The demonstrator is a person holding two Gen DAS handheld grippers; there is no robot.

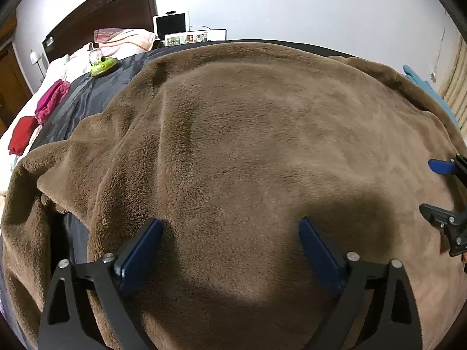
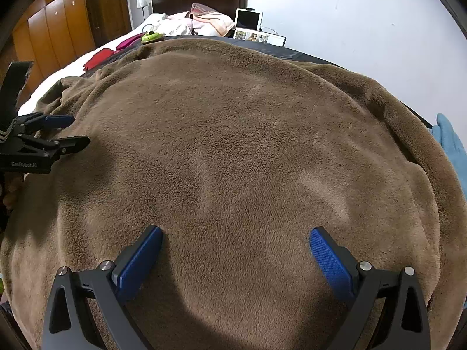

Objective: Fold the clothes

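A large brown fleece garment (image 1: 248, 134) lies spread flat over the bed and fills both views (image 2: 233, 134). My left gripper (image 1: 230, 227) hovers just over its near part, jaws wide apart, blue pads (image 1: 143, 248) bare, nothing between them. My right gripper (image 2: 236, 236) stands open the same way over the fleece, to the right of the left one. Each gripper shows in the other's view: the right gripper (image 1: 435, 186) at the right edge, the left gripper (image 2: 78, 132) at the left edge. The fleece's left hem is rumpled and folded over (image 1: 58, 169).
A dark sheet (image 1: 96, 93) covers the bed beyond the fleece. Red (image 1: 22, 134) and magenta clothes (image 1: 51, 102), a green toy (image 1: 102, 65) and pillows (image 1: 125, 39) lie towards the headboard. A blue cloth (image 2: 449, 143) lies at the right. A wooden wardrobe (image 2: 52, 35) stands at the left.
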